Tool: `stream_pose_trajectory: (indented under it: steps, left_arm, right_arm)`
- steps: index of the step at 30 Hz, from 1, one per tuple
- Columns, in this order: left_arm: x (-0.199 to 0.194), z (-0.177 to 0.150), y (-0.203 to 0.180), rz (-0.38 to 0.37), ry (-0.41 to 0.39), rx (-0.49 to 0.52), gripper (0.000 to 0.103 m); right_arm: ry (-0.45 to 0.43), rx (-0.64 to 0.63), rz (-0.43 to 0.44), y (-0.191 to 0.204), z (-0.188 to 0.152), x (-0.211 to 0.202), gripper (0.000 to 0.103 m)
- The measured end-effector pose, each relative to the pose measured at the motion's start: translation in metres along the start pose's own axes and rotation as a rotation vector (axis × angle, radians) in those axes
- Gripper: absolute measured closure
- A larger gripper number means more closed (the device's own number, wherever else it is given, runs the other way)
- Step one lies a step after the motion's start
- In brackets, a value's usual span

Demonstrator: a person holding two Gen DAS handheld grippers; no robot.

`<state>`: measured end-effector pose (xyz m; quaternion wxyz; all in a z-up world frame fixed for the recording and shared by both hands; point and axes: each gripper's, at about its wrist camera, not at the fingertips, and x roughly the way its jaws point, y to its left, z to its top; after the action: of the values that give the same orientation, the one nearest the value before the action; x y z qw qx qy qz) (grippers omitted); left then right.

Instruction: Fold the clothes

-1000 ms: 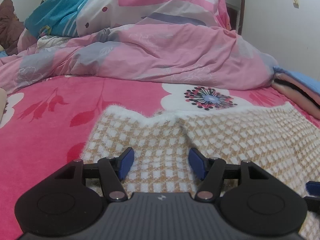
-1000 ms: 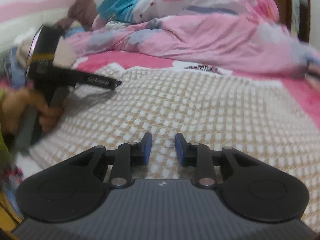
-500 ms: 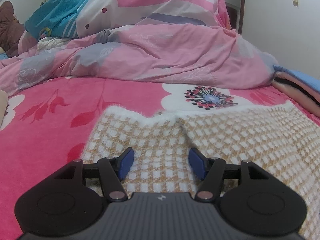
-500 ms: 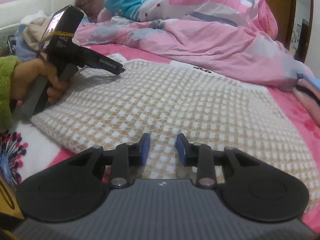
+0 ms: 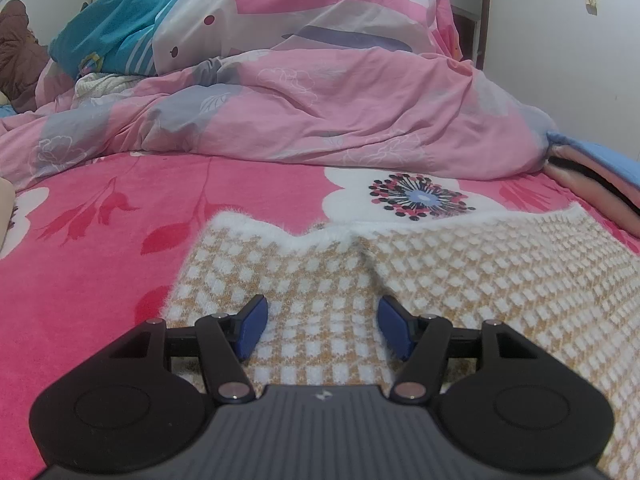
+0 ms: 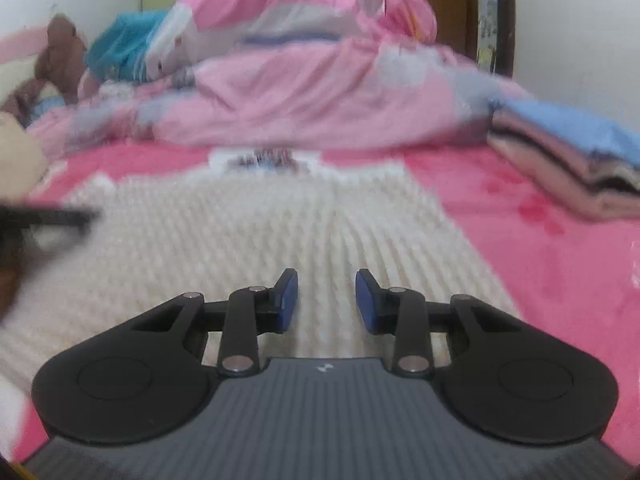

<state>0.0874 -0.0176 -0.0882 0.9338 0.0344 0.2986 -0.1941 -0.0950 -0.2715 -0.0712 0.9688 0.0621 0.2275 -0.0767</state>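
A fuzzy tan-and-white checked garment [image 5: 480, 272] lies flat on the pink flowered bedsheet [image 5: 120, 208]. In the left wrist view its white-trimmed edge runs across the middle. My left gripper [image 5: 322, 324] hovers low over the garment's left part with its blue pads apart and nothing pinched. In the blurred right wrist view the same garment [image 6: 240, 232] stretches ahead. My right gripper [image 6: 326, 300] is above its near end, jaws opening a little, with nothing between them. The left gripper [image 6: 48, 218] shows as a dark blur at the left edge.
A bunched pink duvet [image 5: 320, 100] fills the back of the bed, with a teal cloth [image 5: 108, 32] and a brown plush toy [image 6: 60, 56] behind it. A stack of folded clothes [image 6: 568, 160] lies at the right edge. A white wall is beyond.
The right wrist view has swung to the right, so the hand with the left gripper slid to its left edge. The right jaws stand slightly wider. The left wrist view is unchanged.
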Motion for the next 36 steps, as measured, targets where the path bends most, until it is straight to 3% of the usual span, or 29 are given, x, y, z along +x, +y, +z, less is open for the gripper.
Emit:
stream_pose_trajectory:
  steps: [5,9,11,14,21,23,25,30,32,36]
  left_arm:
    - [0.0,0.0,0.0,-0.002,0.0,0.0,0.04]
    - [0.0,0.0,0.001,-0.006,0.0,-0.004,0.04]
    - [0.0,0.0,0.002,-0.01,-0.001,-0.007,0.04]
    - [0.0,0.0,0.002,-0.012,-0.002,-0.01,0.04]
    - [0.0,0.0,0.002,-0.01,-0.002,-0.008,0.04]
    - [0.0,0.0,0.002,-0.011,-0.001,-0.009,0.04]
    - [0.001,0.0,0.002,-0.013,0.003,-0.013,0.039]
    - [-0.001,0.0,0.002,-0.016,-0.002,-0.014,0.039]
    - [-0.001,0.0,0.004,-0.019,-0.003,-0.016,0.039]
    - [-0.001,0.001,0.005,-0.021,-0.003,-0.018,0.039]
  right_arm:
    - [-0.034,-0.056,0.048,0.039,0.028,0.011,0.072]
    - [0.121,-0.092,0.026,0.051,0.006,0.07,0.07]
    - [0.107,-0.124,0.026,0.054,-0.006,0.075,0.07]
    - [0.156,-0.071,0.026,0.057,0.015,0.068,0.07]
    - [0.042,-0.096,0.119,0.088,0.059,0.086,0.07]
    - [0.071,-0.107,0.155,0.096,0.052,0.112,0.069]
    - [0.104,-0.173,0.121,0.106,0.031,0.136,0.069]
    - [0.125,-0.163,0.147,0.099,0.05,0.123,0.07]
    - [0.099,-0.076,0.158,0.082,0.062,0.114,0.07]
    - [0.046,-0.081,0.162,0.08,0.074,0.115,0.07]
